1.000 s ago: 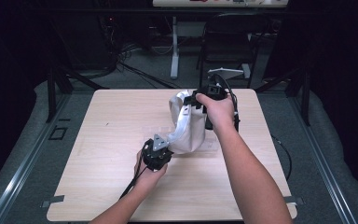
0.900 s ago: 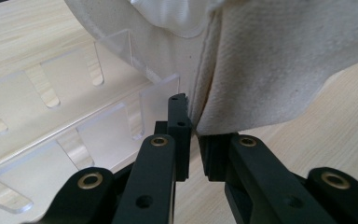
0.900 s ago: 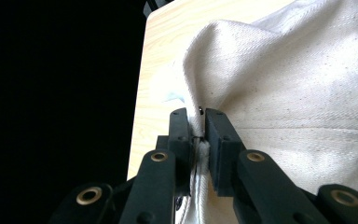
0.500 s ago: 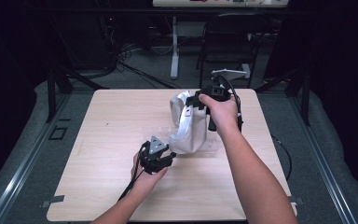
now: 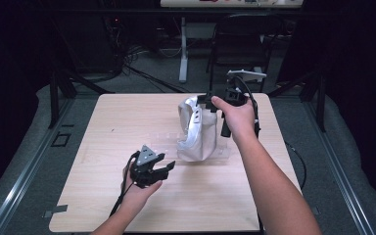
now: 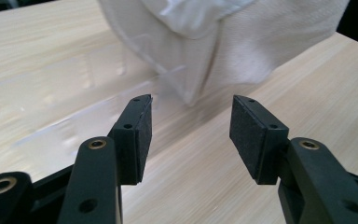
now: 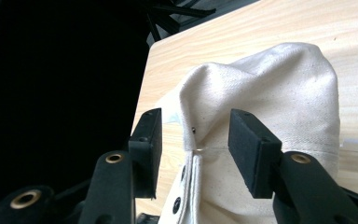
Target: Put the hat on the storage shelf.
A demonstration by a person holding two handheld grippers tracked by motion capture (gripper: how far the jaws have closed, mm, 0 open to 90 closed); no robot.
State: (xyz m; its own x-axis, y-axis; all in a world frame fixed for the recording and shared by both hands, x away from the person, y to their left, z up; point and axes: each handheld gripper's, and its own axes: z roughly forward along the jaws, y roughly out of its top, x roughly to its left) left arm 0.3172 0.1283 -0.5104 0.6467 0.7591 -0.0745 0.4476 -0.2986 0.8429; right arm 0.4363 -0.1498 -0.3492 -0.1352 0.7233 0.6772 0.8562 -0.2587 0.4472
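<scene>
Both grippers open, one low, one raised

The left gripper point(image 5: 165, 165) hovers low near the table's front edge, jaws apart; the right gripper point(image 5: 206, 102), arm stretched toward the far edge, jaws likewise apart.

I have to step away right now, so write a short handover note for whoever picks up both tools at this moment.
Left tool: open, holding nothing, low over the table and aimed at the lower corner of the white canvas bag, short of it.
Right tool: jaws open, straddling the bag's top seam near the eyelets; no firm grip visible.
Bag: mid-table, standing slumped, with a clear plastic sheet flat on the wood at its foot.
Done: both tools brought up to the bag.
Left: probably close the right tool on the seam, take the lower corner with the left, then handle the bag.
</scene>
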